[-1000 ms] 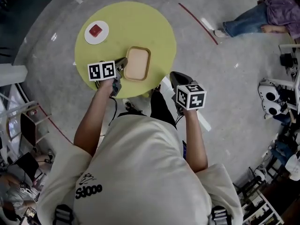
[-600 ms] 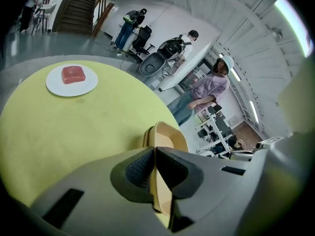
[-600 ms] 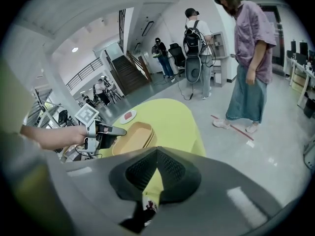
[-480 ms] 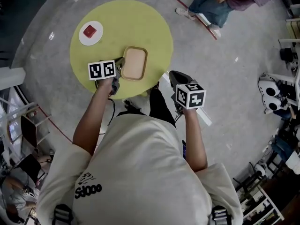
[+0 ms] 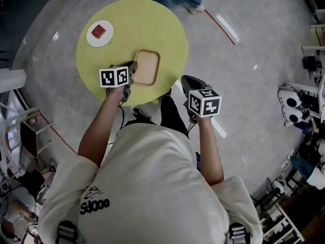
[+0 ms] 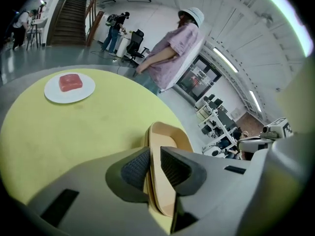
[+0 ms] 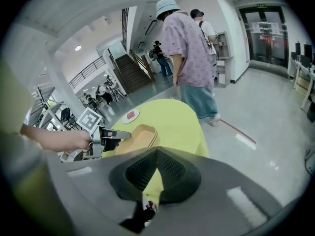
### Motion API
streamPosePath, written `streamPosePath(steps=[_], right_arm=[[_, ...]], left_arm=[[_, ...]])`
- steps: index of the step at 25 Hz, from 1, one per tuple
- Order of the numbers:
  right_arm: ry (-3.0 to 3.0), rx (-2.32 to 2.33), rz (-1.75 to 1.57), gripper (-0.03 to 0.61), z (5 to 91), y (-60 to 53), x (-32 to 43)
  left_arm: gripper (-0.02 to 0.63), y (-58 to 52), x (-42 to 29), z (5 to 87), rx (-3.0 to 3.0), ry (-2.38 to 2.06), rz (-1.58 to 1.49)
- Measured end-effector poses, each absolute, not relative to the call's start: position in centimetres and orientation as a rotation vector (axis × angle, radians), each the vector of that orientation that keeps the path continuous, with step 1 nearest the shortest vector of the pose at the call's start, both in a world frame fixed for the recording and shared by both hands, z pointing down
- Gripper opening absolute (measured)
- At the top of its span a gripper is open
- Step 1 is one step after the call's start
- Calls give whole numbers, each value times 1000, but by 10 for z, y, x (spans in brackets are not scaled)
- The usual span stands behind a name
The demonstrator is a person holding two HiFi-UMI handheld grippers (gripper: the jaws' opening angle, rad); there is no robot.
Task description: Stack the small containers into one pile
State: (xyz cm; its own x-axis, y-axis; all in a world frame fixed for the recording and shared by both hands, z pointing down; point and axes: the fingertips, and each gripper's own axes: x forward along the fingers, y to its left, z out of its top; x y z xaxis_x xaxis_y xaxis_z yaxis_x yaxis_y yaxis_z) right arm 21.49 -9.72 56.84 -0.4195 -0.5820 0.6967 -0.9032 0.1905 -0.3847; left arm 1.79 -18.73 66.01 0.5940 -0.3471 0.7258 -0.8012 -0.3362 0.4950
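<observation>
Nested tan containers, seemingly two or three light, stiff, slick shells, on the near side of the yellow surface, pinched at the thin rim, the natural hold, by the left tongs, with the right tongs shut together, empty, off the edge.

The right gripper is pressing its two dark ribbed jaws together with nothing between them, pointing toward a round yellow-green table. On the table's near side a nested stack of tan rounded-rectangular plastic containers is sitting. The left gripper, which is carrying a black-and-white marker cube, is reaching in from the left, with one jaw lying over the stack's rim and a bare hand holding it. Farther back, a round white plate with a red block is resting. A person in a lilac shirt and pale bucket hat is standing just beyond the table.
</observation>
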Motion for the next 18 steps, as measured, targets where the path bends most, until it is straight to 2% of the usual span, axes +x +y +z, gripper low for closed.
streamPosePath(steps=[2,11,18], right_arm=[[-2083,1396,1089,11,566,-97,211],[-2146,1459,945,11,522,-105,212],[-2236,1516,669,11,460,-126,184]], left_arm=[[109,-186,16,658,1956,-925,615],[109,-181,3,609,2161,-1004,470],[36,-199,-53,523,2390,-1193,449]])
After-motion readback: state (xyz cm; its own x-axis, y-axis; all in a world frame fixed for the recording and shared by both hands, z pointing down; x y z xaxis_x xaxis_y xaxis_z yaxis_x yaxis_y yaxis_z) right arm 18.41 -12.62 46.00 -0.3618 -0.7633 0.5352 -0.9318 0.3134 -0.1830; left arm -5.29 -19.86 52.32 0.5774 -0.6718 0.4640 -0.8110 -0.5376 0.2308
